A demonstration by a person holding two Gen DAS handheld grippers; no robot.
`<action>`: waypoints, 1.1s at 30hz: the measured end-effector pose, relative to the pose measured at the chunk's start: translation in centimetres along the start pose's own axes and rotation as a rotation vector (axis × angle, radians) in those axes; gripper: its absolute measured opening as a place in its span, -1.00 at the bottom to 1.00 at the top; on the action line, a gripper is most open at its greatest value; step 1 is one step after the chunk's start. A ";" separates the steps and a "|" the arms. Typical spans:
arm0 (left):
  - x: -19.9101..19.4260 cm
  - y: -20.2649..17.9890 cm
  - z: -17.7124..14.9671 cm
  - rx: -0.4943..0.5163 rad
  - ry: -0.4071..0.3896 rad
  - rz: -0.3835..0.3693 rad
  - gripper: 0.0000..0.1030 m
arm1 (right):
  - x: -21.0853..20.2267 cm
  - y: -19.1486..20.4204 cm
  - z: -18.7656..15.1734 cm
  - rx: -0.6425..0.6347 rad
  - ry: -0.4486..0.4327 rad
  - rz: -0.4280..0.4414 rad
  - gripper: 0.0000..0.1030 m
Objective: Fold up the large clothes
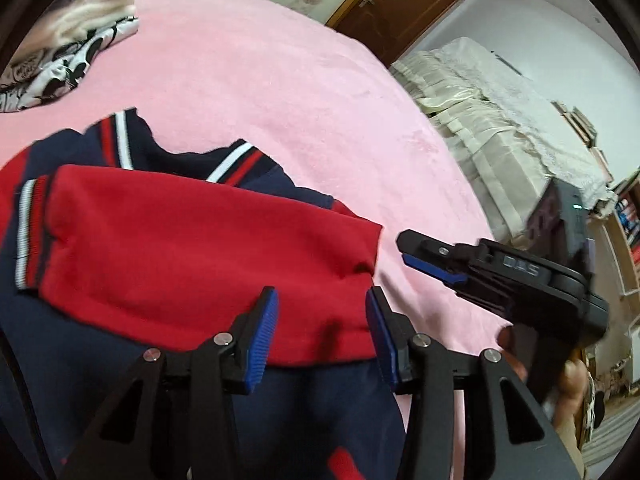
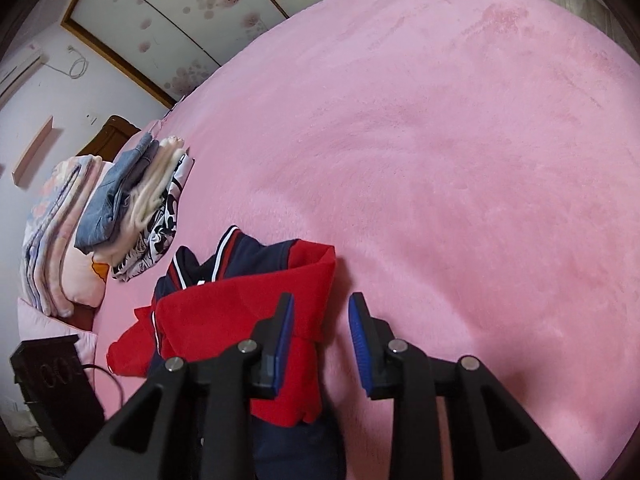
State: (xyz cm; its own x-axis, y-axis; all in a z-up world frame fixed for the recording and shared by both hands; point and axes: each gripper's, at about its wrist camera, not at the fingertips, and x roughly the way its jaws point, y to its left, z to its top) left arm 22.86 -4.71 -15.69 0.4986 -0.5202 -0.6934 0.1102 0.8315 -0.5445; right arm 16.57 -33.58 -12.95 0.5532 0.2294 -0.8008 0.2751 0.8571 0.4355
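Sleeves of the red-and-navy knit jacket [image 1: 192, 248] lie folded across its body on the pink plush bedspread [image 2: 460, 140], narrowing it. Left gripper [image 1: 322, 334] and right gripper [image 2: 321, 340] hover with jaws parted, holding nothing, probably freed for another fold.

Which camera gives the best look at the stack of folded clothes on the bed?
The right wrist view: the folded stack shows whole, layer by layer. The left wrist view catches only its blurred edge at the upper left corner.

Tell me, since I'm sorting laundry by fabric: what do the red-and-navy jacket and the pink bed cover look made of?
Red-and-navy jacket: probably matte cotton-blend knit, with ribbed striped cuffs and collar. Pink bed cover: likely plush fleece, its short nap showing brushed streaks.
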 end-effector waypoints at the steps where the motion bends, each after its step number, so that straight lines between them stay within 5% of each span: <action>1: 0.6 0.2 0.1 -0.012 0.008 -0.001 -0.16 | 0.2 -0.2 0.1 0.005 0.004 0.005 -0.46; 10: 2.5 1.5 -1.9 -0.063 0.079 -0.062 -0.18 | 3.4 -0.4 1.3 -0.022 0.039 0.009 -0.48; 12: 2.7 1.4 -2.2 -0.029 0.086 -0.051 -0.18 | 3.8 0.1 1.5 -0.084 0.031 -0.029 -0.94; 19: 3.3 1.7 -2.2 -0.009 0.097 -0.056 -0.18 | 5.6 0.9 3.1 -0.195 0.049 -0.075 -0.95; 24: 2.8 1.8 -2.2 0.006 0.100 -0.054 -0.18 | 7.2 0.0 3.4 -0.158 0.090 -0.074 -0.93; 33: 0.4 1.6 -0.6 -0.020 0.056 -0.075 -0.18 | 0.5 2.1 0.0 -0.231 -0.017 -0.118 -0.83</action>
State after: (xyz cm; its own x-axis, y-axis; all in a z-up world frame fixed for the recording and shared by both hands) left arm 22.74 -3.69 -17.07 0.4409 -0.5912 -0.6754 0.1277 0.7861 -0.6047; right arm 17.40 -31.70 -12.43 0.5419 0.1149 -0.8326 0.1528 0.9606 0.2320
